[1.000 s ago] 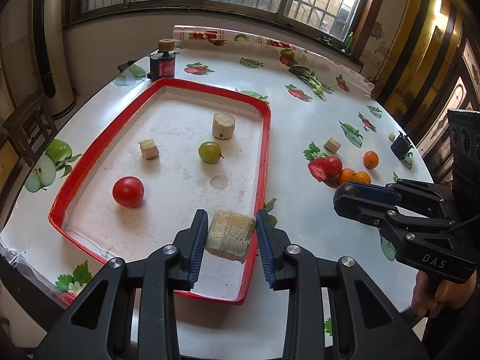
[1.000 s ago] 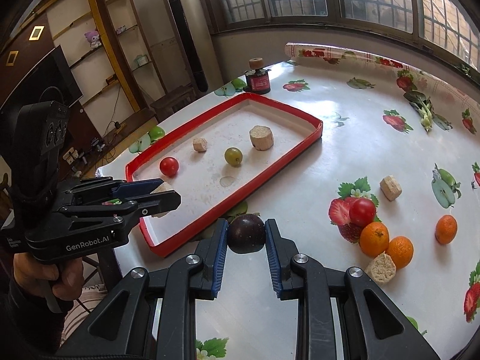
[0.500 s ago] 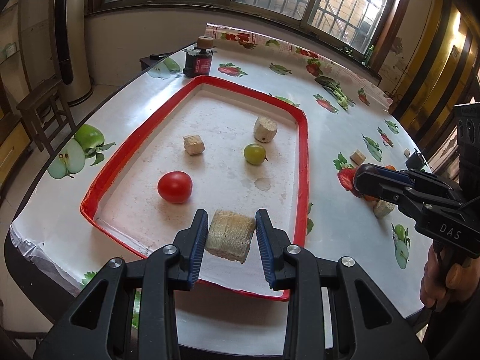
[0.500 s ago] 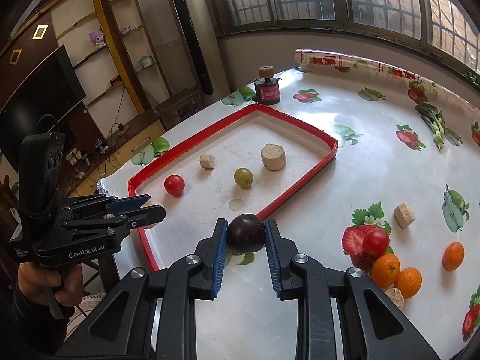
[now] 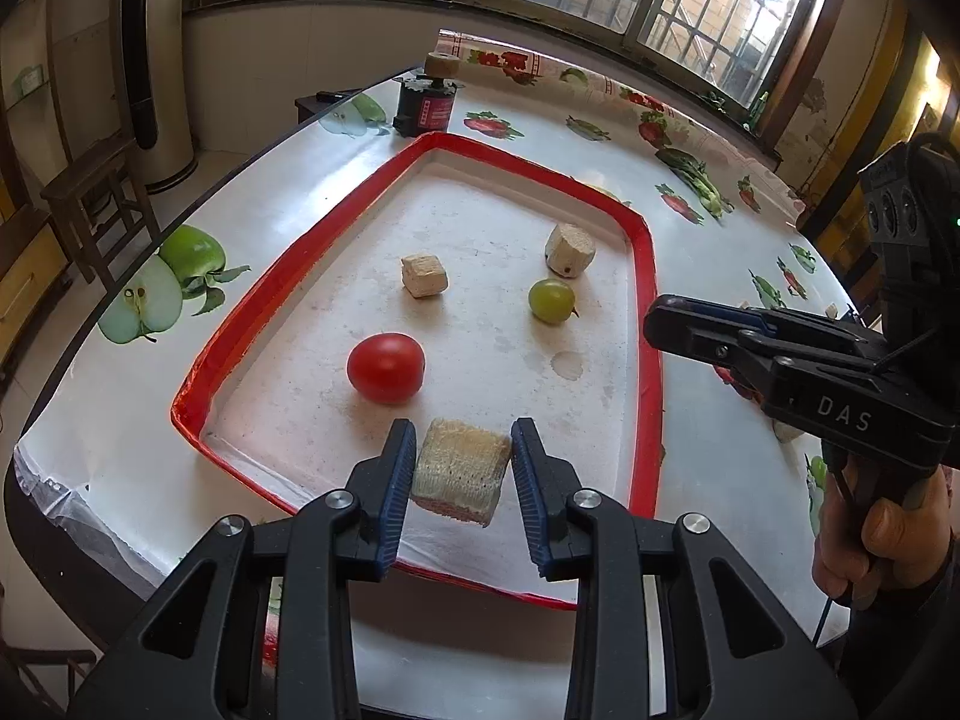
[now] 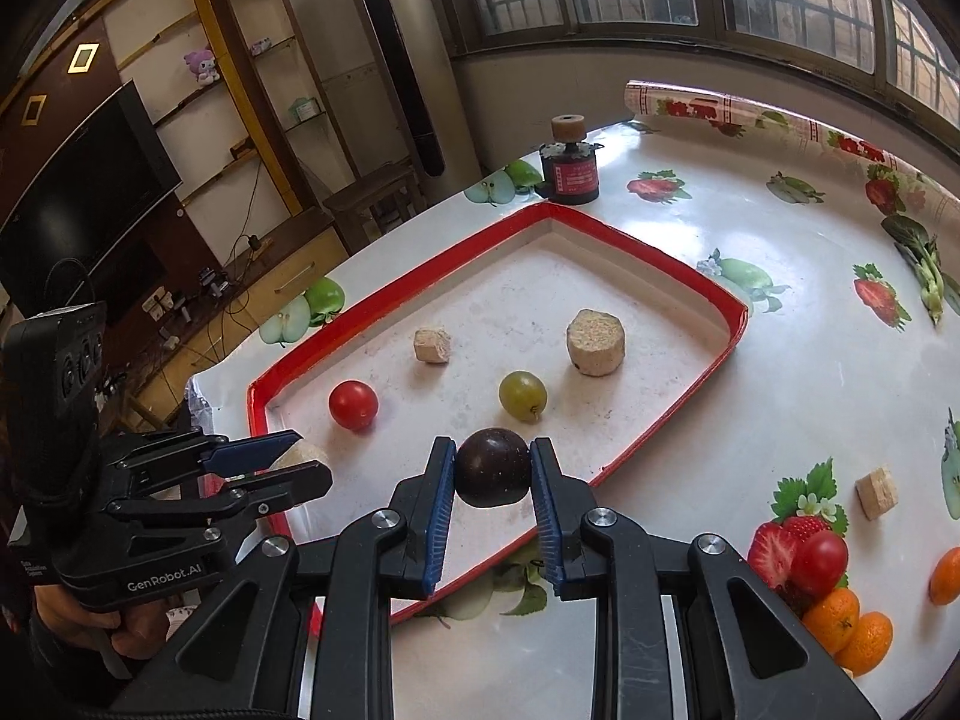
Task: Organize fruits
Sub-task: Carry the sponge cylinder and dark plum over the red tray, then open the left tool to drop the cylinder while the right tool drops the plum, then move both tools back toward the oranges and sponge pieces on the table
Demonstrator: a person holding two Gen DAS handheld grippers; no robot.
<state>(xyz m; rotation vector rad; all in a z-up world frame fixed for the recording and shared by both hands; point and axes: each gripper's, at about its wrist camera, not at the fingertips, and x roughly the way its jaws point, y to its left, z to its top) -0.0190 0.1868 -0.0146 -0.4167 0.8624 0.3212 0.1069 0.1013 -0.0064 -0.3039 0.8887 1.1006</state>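
Two grippers over red tray's (image 5: 647, 324) near rim — left gripper (image 5: 462, 471) clamping beige block (image 5: 461, 469), right gripper (image 6: 493, 474) clamping dark plum (image 6: 493, 467)

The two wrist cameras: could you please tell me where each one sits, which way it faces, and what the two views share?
Left wrist: sits on the left gripper, looking down along its fingers at the red tray; a beige block is clamped between them, and the right gripper with its hand shows alongside.
Right wrist: sits on the right gripper, shut on a dark plum, facing the tray from its other side; the left gripper shows.
Shared: tray, red tomato, green grape.
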